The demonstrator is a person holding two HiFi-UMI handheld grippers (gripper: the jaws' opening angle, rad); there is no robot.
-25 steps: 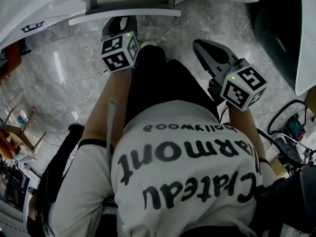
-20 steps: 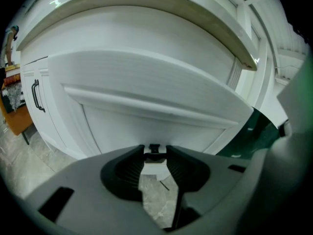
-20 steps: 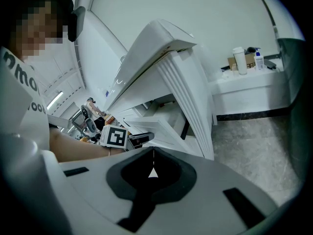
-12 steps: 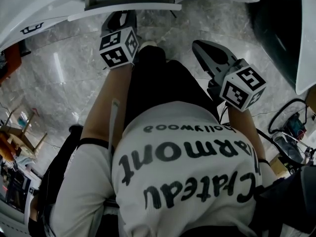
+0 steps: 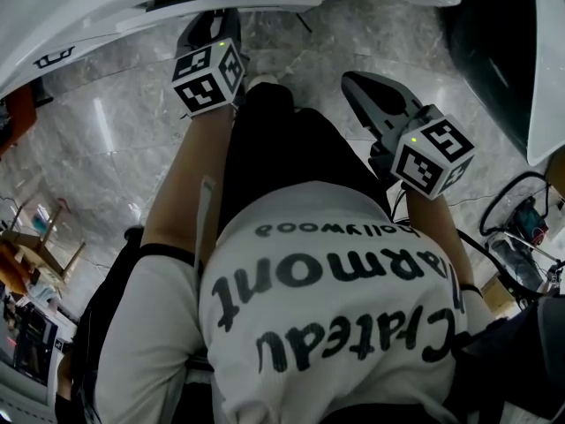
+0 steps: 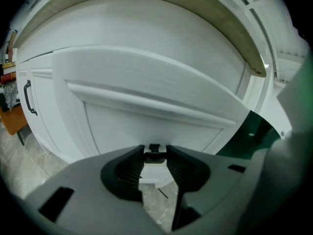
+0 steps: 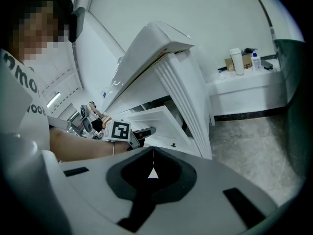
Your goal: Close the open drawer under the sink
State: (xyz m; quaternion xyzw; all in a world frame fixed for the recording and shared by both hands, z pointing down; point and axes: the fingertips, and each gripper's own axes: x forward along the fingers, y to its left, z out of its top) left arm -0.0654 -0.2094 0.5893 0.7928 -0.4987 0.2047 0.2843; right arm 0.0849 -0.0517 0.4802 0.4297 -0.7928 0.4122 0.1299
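The white drawer front (image 6: 146, 92) fills the left gripper view, and only its top edge (image 5: 221, 5) shows under the counter in the head view. My left gripper (image 6: 155, 153) is up against the panel, its jaws narrowly apart and closed on a small dark knob (image 6: 154, 148). Its marker cube (image 5: 207, 78) sits just below the counter edge. The right gripper view shows the same left gripper (image 7: 144, 130) at the drawer panel (image 7: 164, 126), with another black knob (image 7: 173, 144) nearby. My right gripper (image 7: 153, 153) is shut on nothing and held back at the right (image 5: 371, 95).
White sink counter (image 5: 106, 7) overhangs the top of the head view. A cabinet door with a black bar handle (image 6: 27, 97) stands left of the drawer. Bottles (image 7: 242, 60) stand on a far white ledge. Cables (image 5: 516, 228) lie on the marble floor at right.
My left gripper has moved forward and the drawer front has slid in under the counter with it. The right gripper has stayed put.
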